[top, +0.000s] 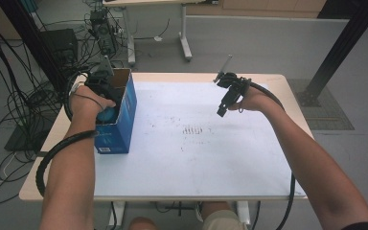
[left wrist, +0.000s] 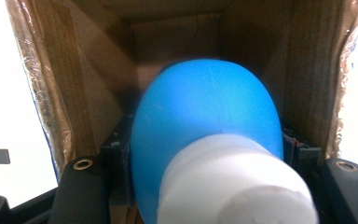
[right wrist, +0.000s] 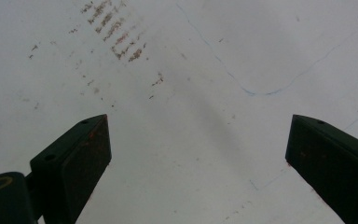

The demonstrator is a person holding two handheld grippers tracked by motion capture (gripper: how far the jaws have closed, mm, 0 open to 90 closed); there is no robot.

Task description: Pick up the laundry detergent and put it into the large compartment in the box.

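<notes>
With the left gripper [top: 106, 98] pinching the blue bottle [left wrist: 205, 135] inside the box [top: 124, 117] at 9 o'clock, lower it straight, clear of the walls, while the right gripper [right wrist: 198, 158] waits spread at 2 o'clock.

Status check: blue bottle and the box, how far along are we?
Done: the left gripper is shut on the blue bottle, white cap toward the camera, and has it inside the open cardboard box. In hand: the bottle sits between the jaws, not yet let go. Left: release it and pull out. The right gripper hangs open over the white table, holding nothing.
</notes>
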